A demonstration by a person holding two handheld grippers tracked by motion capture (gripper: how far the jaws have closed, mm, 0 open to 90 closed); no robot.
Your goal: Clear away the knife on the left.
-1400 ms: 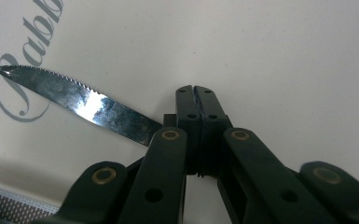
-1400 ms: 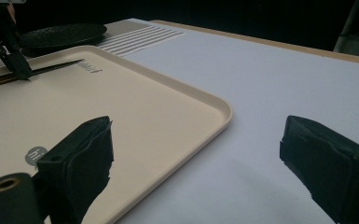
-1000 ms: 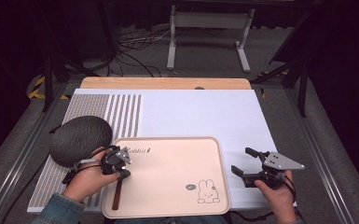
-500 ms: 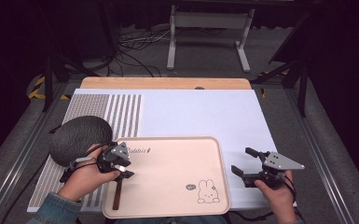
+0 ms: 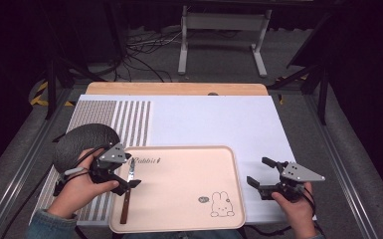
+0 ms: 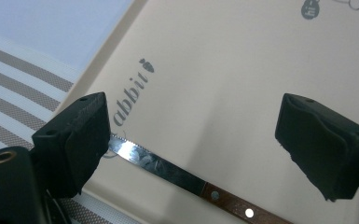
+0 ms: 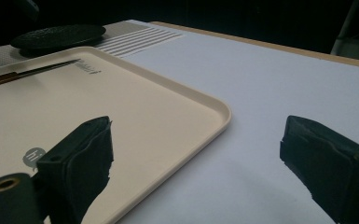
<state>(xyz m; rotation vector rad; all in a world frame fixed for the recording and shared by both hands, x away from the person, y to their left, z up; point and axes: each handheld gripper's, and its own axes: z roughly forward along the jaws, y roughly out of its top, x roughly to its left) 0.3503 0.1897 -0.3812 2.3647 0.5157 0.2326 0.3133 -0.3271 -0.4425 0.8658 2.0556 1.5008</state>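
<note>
On the tray (image 5: 189,194) lies a brown-handled knife (image 6: 186,175); above it, left gripper (image 5: 129,175) jaws just opened wide, empty.

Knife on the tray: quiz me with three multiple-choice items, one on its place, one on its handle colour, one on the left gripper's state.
1. Where does the knife lie?
A. at the left side of the beige tray
B. on the dark round plate
C. on the white mat beside the right gripper

2. What colour is the knife's handle?
A. white
B. brown
C. blue

3. How does the left gripper stand?
A. shut on the knife
B. shut on the tray's rim
C. open, above the knife

Answers: 1 A, the high view shows it flat by the tray's left rim. 2 B, the left gripper view shows a brown riveted handle. 3 C, its jaws have just been opening, with the blade lying below, unclamped.
</note>
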